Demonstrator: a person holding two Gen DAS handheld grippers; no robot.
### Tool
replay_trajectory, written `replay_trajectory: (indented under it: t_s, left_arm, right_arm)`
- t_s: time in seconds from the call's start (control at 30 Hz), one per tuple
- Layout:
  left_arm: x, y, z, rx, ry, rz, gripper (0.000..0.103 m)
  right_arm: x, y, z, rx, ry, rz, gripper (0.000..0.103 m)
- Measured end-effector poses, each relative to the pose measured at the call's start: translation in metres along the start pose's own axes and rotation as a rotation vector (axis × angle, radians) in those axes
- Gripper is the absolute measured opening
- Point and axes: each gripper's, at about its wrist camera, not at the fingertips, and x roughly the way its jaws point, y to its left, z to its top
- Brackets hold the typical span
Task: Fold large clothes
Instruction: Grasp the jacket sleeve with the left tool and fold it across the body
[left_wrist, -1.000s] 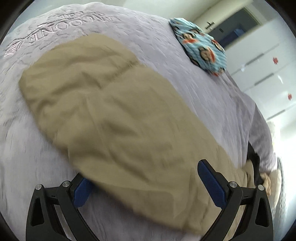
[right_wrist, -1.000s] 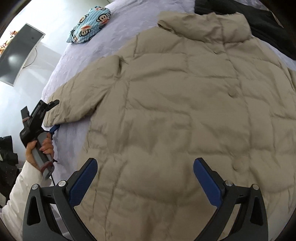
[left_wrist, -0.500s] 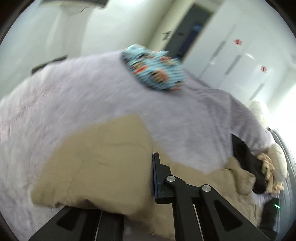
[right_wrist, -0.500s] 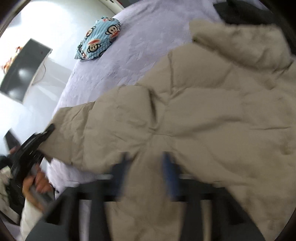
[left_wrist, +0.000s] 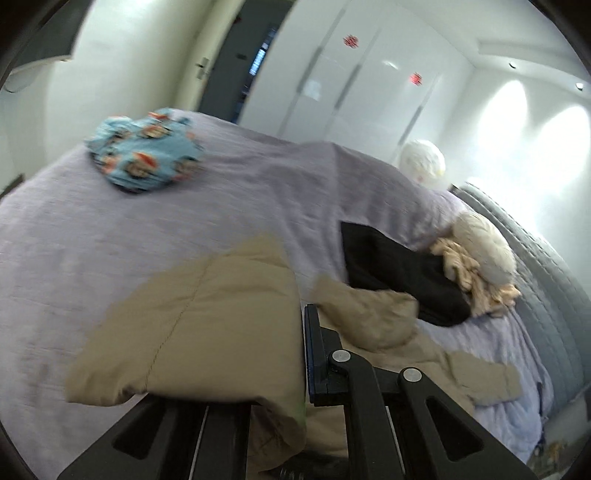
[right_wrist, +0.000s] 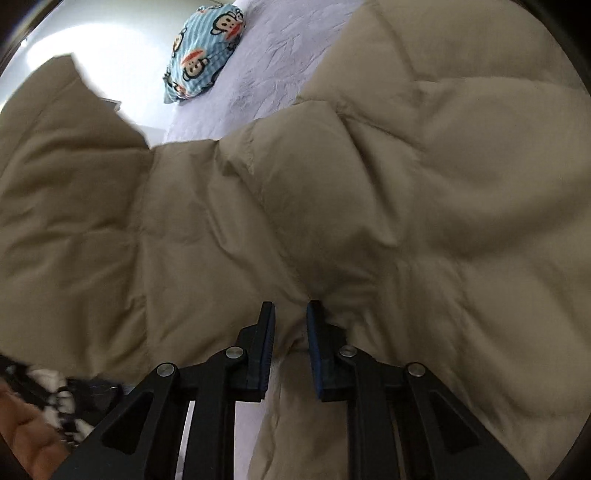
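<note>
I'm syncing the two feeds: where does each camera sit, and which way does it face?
Left wrist: on the left tongs, facing across the bed toward the wardrobe; its fingers clamp the beige jacket.
Right wrist: on the right tongs, looking down onto the jacket they pinch; a hand shows lower left.
Shared: the jacket, the bed, the monkey-print cloth.

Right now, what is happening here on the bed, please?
A person is folding a beige coat on a bed with two handheld grippers. The left gripper is shut on the sleeve, held up off the cover. The right gripper is shut on a pinch of the coat's body. A monkey-print pillow and a black garment lie farther back on the bed.
</note>
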Motion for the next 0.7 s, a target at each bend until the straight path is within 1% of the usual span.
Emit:
replay_trajectory:
  t_s: [0.03, 0.07, 0.13, 0.17, 0.2, 0.23, 0.27, 0.3, 0.33, 0.37, 0.4, 0.43, 0.47, 0.5, 0.53, 0.6, 0.63, 0.67, 0.7]
  left_arm:
    - [0.012, -0.016, -0.003, 0.017, 0.02, -0.024, 0.009]
    - [0.023, -0.031, -0.006, 0.039, 0.037, -0.032, 0.009]
    - [0.053, -0.07, -0.019, 0.119, 0.084, -0.029, 0.009]
    - [0.066, -0.086, -0.029, 0.158, 0.104, -0.023, 0.009]
    - [0.087, -0.108, -0.042, 0.221, 0.137, -0.007, 0.009]
    - [0.101, -0.121, -0.052, 0.258, 0.164, 0.005, 0.01]
    - [0.114, -0.132, -0.062, 0.288, 0.19, 0.018, 0.01]
    - [0.132, -0.146, -0.08, 0.329, 0.23, 0.039, 0.01]
    - [0.146, -0.155, -0.093, 0.362, 0.261, 0.065, 0.011]
    - [0.153, -0.161, -0.103, 0.39, 0.276, 0.091, 0.016]
    - [0.166, -0.17, -0.12, 0.439, 0.304, 0.138, 0.028]
    - [0.171, -0.174, -0.129, 0.46, 0.314, 0.158, 0.043]
    - [0.174, -0.177, -0.136, 0.468, 0.319, 0.164, 0.054]
    - [0.172, -0.179, -0.143, 0.462, 0.323, 0.157, 0.074]
    - [0.17, -0.181, -0.145, 0.458, 0.319, 0.15, 0.081]
    - [0.161, -0.185, -0.146, 0.469, 0.326, 0.132, 0.081]
    - [0.157, -0.185, -0.146, 0.477, 0.331, 0.131, 0.081]
    - [0.15, -0.185, -0.147, 0.483, 0.328, 0.132, 0.081]
    - [0.137, -0.184, -0.144, 0.48, 0.313, 0.132, 0.081]
  right_arm:
    - [-0.013, -0.005, -0.004, 0.02, 0.001, 0.026, 0.019]
    - [-0.03, -0.012, -0.008, 0.035, -0.009, 0.035, 0.019]
    - [-0.07, -0.028, -0.017, 0.049, -0.054, 0.013, 0.019]
    - [-0.094, -0.039, -0.023, 0.051, -0.089, -0.02, 0.019]
    - [-0.11, -0.046, -0.027, 0.054, -0.115, -0.047, 0.02]
    - [-0.137, -0.061, -0.034, 0.064, -0.153, -0.097, 0.02]
    - [-0.152, -0.07, -0.038, 0.074, -0.173, -0.128, 0.02]
    - [-0.175, -0.085, -0.045, 0.093, -0.205, -0.177, 0.02]
    - [-0.189, -0.094, -0.049, 0.107, -0.224, -0.211, 0.02]
    - [-0.206, -0.106, -0.054, 0.127, -0.25, -0.257, 0.02]
    - [-0.22, -0.116, -0.058, 0.147, -0.271, -0.291, 0.02]
    - [-0.229, -0.122, -0.061, 0.163, -0.282, -0.31, 0.021]
    - [-0.239, -0.13, -0.064, 0.182, -0.291, -0.326, 0.021]
    - [-0.245, -0.134, -0.065, 0.194, -0.294, -0.334, 0.021]
    - [-0.251, -0.139, -0.065, 0.205, -0.293, -0.345, 0.021]
    - [-0.253, -0.142, -0.066, 0.205, -0.283, -0.358, 0.025]
    - [-0.258, -0.148, -0.068, 0.201, -0.277, -0.363, 0.036]
    - [-0.259, -0.149, -0.065, 0.194, -0.269, -0.371, 0.05]
    - [-0.267, -0.152, -0.07, 0.184, -0.263, -0.378, 0.057]
